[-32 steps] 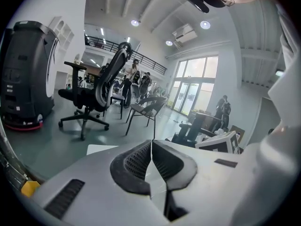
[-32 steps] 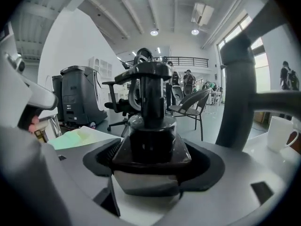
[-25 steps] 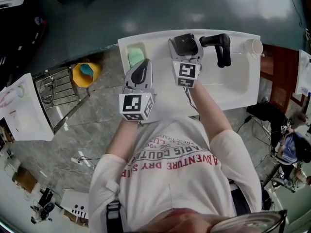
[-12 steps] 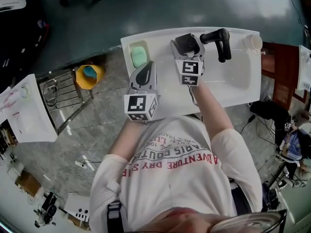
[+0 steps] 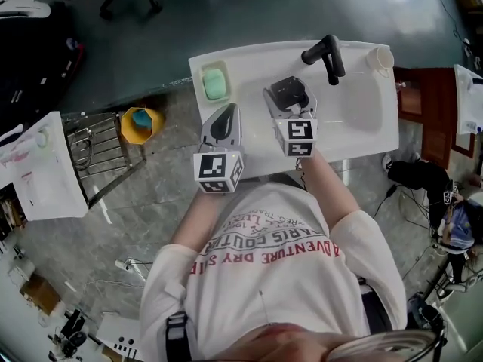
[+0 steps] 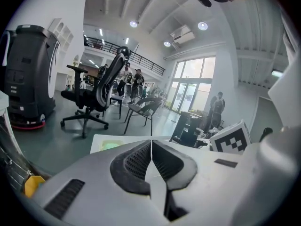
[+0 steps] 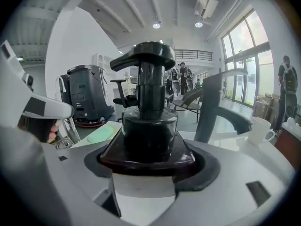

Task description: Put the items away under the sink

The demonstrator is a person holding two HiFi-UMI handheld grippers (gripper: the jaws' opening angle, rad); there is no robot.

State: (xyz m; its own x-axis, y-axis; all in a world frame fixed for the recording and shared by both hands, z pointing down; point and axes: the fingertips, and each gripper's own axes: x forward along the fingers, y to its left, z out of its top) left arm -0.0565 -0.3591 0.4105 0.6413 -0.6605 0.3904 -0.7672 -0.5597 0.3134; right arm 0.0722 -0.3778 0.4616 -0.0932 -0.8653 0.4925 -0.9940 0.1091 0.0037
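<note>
Pulled back from the faucet (image 5: 326,55), right tongs (image 7: 149,166) grip pump bottle (image 7: 150,112).

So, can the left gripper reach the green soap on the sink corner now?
Probably yes: the left gripper is shut and empty, and the green soap lies uncovered just ahead, nothing between.

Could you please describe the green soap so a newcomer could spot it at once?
Find the white sink with the black faucet. At its far left corner lies the green soap. It is the only green thing there; the far right corner holds a white cup.
</note>
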